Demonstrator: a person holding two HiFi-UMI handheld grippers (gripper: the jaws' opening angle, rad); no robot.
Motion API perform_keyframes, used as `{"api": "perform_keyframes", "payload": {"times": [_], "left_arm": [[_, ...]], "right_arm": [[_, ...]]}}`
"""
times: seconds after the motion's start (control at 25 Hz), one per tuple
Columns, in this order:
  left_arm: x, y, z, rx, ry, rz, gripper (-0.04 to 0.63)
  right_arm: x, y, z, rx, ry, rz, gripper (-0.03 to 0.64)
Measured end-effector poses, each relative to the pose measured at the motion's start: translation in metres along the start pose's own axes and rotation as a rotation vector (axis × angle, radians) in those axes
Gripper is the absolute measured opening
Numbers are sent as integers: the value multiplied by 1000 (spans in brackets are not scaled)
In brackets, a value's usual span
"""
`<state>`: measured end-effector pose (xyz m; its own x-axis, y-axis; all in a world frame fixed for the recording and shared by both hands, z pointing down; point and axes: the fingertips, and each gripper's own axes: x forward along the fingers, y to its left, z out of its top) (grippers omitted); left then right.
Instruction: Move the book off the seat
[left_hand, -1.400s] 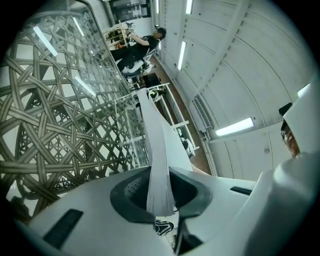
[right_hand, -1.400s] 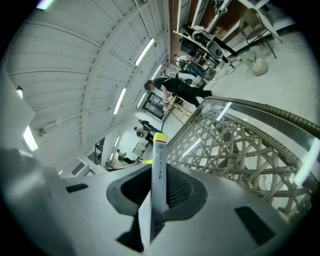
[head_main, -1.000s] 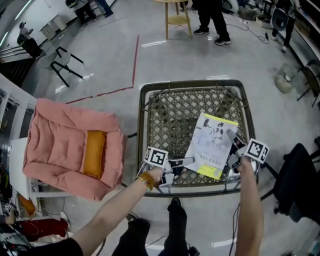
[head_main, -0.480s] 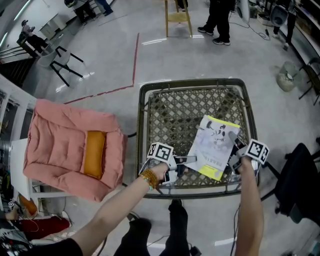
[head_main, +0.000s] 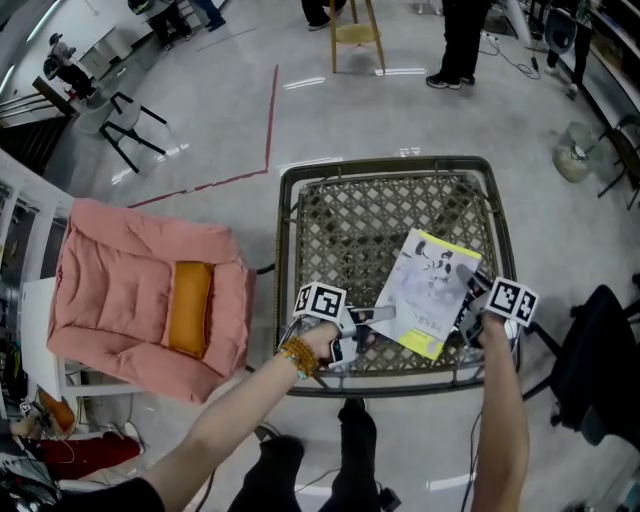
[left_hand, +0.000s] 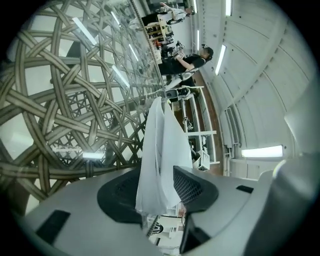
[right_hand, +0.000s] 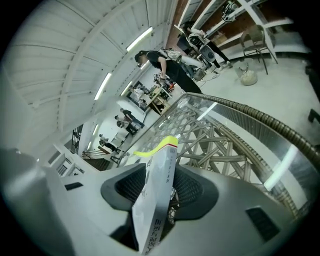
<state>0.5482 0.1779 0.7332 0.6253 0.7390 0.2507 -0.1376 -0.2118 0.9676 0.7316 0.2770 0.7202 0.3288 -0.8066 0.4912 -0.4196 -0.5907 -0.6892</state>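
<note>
I have the book (head_main: 425, 292) lying on the woven seat (head_main: 350, 225), toward its near right part, cover up. My left gripper (head_main: 378, 318) sits at the book's near left edge. Its jaws have just been opening and now stand apart, with the white pages loose between the pads. My right gripper (head_main: 468, 296) is at the book's right edge, its jaws also just opened and spread, the book's edge leaning between them unclamped. A pink cushioned lounger (head_main: 140, 300) stands left of the seat.
</note>
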Motion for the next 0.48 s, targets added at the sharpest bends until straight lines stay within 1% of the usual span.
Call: {"api": "perform_keyframes", "payload": {"times": [0.12, 0.2, 0.28, 0.32, 0.36, 0.44, 0.48], "left_arm": [[-11, 3, -1, 0, 0, 53, 205], [-24, 7, 1, 16, -12, 79, 209], [-39, 8, 6, 56, -38, 106, 207], [-46, 7, 10, 94, -56, 119, 198], [-53, 4, 15, 143, -77, 130, 177], [-64, -7, 26, 254, -128, 140, 64], [-68, -13, 31, 305, -151, 139, 28]], "right_arm": [[-5, -9, 2, 1, -43, -73, 179], [-9, -14, 5, -4, -77, -110, 181], [-16, -13, 8, -26, -103, -128, 175], [-19, -11, 9, -41, -117, -131, 173], [-22, -7, 11, -57, -133, -126, 160], [-25, 6, 12, -103, -169, -110, 108], [-25, 15, 12, -127, -185, -98, 62]]}}
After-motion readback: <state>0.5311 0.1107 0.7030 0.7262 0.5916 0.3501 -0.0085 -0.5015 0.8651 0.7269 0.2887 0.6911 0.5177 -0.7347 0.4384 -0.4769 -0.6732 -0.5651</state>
